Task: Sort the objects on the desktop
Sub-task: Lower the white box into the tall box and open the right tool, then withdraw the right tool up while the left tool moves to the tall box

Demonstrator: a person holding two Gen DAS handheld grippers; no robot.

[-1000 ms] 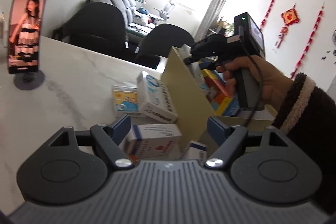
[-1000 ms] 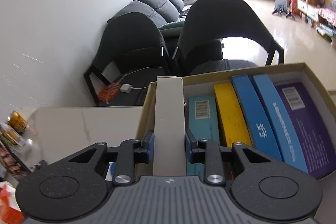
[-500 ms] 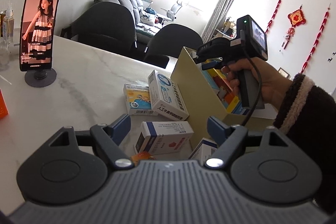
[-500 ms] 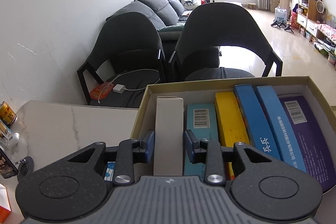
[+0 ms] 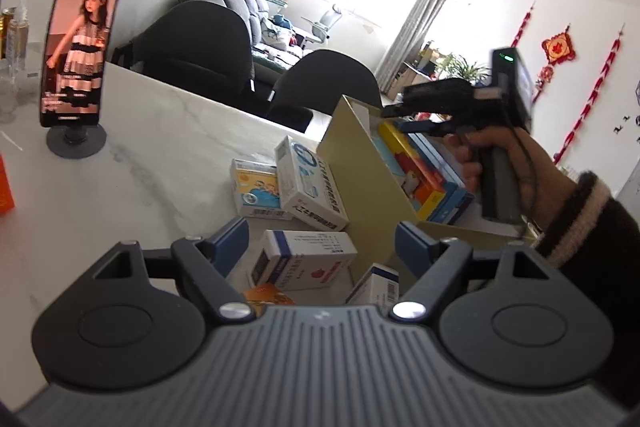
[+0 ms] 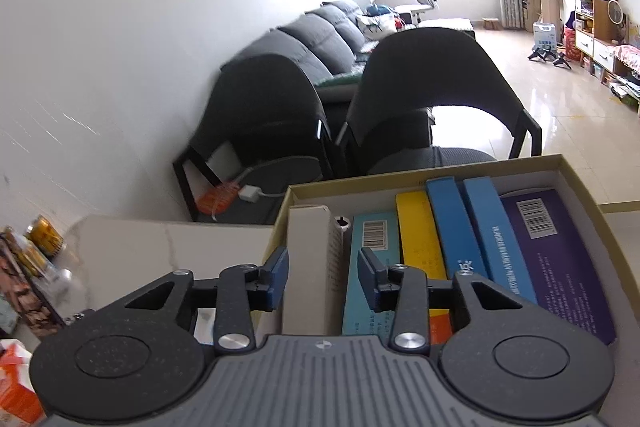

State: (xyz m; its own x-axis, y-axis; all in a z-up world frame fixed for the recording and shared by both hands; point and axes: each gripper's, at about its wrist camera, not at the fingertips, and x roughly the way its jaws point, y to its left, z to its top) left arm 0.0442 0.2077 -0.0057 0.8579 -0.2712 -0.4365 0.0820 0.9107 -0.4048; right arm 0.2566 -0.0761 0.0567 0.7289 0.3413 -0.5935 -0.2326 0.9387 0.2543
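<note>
Now, taking the open cardboard box as the landmark:
Cardboard box (image 6: 580,183): stood on the marble table (image 5: 160,131), its tan wall rising beside the loose packets.
Right gripper (image 6: 323,273): hung over the box's left end; its jaws had just been opening and stood apart, with a gap showing on the right side of the packet between them.
White packet (image 6: 310,267): stood on edge inside the box against its left wall, between the right gripper's pads; the right pad was clear of it, and contact at the left pad could not be told.
Box contents: to the right of the white packet, a teal packet (image 6: 370,267), a yellow packet (image 6: 420,239), two blue packets (image 6: 452,223) and a purple packet (image 6: 556,259), all packed side by side.
Left gripper (image 5: 320,241): hovered outside the box near its wall, jaws wide apart with nothing gripped.
Red-and-white packet (image 5: 304,259): lay on the table just outside the box wall, below the left gripper's gap.
Blue-and-white packet (image 5: 312,187): leaned on a yellow cartoon packet (image 5: 256,191), both beside the box wall.
Barcode packet (image 5: 378,285): rested against the box's near corner.
Right hand (image 5: 504,163): held the gripper handle above the box, in a dark sleeve.
Phone on a stand (image 5: 80,51): upright, well apart from the box at the table's far left.
</note>
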